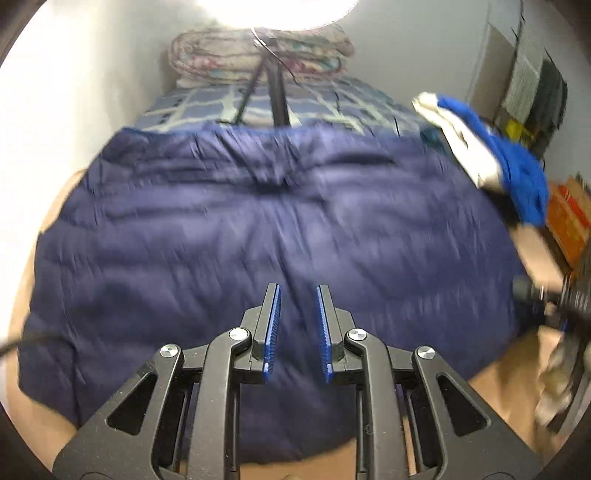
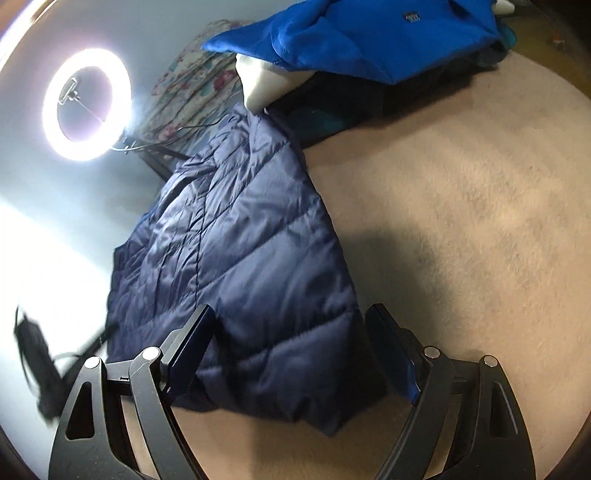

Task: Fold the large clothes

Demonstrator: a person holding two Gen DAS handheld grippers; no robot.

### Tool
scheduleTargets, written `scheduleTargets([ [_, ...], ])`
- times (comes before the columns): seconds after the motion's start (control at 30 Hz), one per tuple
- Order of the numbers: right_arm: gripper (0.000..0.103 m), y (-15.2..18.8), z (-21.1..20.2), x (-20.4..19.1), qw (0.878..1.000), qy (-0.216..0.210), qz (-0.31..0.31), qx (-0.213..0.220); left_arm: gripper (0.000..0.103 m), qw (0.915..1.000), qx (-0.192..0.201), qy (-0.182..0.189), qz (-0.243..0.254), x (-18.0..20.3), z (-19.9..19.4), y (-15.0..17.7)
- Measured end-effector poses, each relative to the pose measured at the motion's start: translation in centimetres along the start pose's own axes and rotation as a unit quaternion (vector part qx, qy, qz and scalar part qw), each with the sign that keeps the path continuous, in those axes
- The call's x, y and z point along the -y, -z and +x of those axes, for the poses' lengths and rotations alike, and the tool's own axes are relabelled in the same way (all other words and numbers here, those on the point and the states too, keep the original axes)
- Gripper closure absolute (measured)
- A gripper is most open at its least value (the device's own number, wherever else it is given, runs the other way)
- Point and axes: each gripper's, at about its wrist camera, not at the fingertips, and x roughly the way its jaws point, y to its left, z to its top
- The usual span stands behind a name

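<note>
A: Left wrist view first; what lies under the left gripper?

B: A navy quilted jacket, spread wide over a tan surface and filling most of the picture; the view is smeared with blur. The jaws stand a narrow way apart, blue pads facing each other with a clear gap; nothing is between them, and the jacket shows through the gap.

A: And beyond the jacket?

B: A blue checked cover past its far edge; black tripod legs stand on it; a rolled floral quilt sits against the wall, and a bright light glares at the top. At the right, a bright blue garment lies over something white.

A: Now the right wrist view.

B: The right gripper has its jaws set wide; no earlier picture is given, so I say only that they stand apart. The near corner of the jacket lies between them; whether either pad touches the cloth I cannot tell for certain, yet they do not pinch it.

A: Where does the jacket sit here?

B: On the tan surface, toward its left side, running away to the far end; the right part is bare. A ring light glows at upper left; the blue garment lies at the far edge over a white item.
</note>
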Motion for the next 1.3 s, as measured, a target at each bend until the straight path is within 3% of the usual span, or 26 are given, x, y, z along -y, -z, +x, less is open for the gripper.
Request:
scheduleTargets([
  [0.07,0.03,0.3,0.0,-0.5,1.0,0.019,-0.007,0.014,0.085,0.9996,-0.008,-0.018,0.018,1.2,1.0,1.6],
  [0.13,0.069,0.3,0.1,-1.0,0.999,0.025,-0.016,0.01,0.085,0.9995,-0.013,-0.023,0.017,1.2,2.1,2.6],
  [0.23,0.088,-0.1,0.0,-2.5,0.998,0.042,-0.042,0.007,0.085,0.9995,-0.027,-0.014,-0.001,0.6,2.4,2.6],
  [0.3,0.091,-0.3,-0.3,-4.5,0.993,0.071,-0.088,0.015,0.085,0.9992,-0.037,-0.009,-0.016,0.2,1.1,2.4],
  [0.37,0.092,-0.4,-1.1,-6.8,0.988,0.083,-0.13,0.027,0.085,0.9994,-0.023,0.003,-0.027,-0.2,-2.0,2.3],
  [0.5,0.092,-0.7,-3.3,-9.8,0.981,0.079,-0.172,0.052,0.085,0.9987,0.017,0.023,-0.042,-1.7,-10.1,2.9],
  [0.6,0.093,-0.6,-4.4,-11.8,0.975,0.078,-0.196,0.064,0.085,0.9975,0.019,0.036,-0.058,-3.2,-15.5,4.1],
  [0.73,0.093,-0.4,-6.0,-14.2,0.971,0.055,-0.216,0.085,0.073,0.9945,0.05,0.047,-0.079,-5.4,-21.8,7.4],
  [1.0,0.093,1.0,-5.6,-22.6,0.95,0.024,-0.292,0.106,0.073,0.9903,0.077,0.047,-0.106,-8.2,-26.3,10.8],
  [1.3,0.093,5.6,-2.0,-32.3,0.922,-0.02,-0.377,0.087,0.073,0.9864,0.099,0.057,-0.118,-10.2,-29.5,11.8],
])
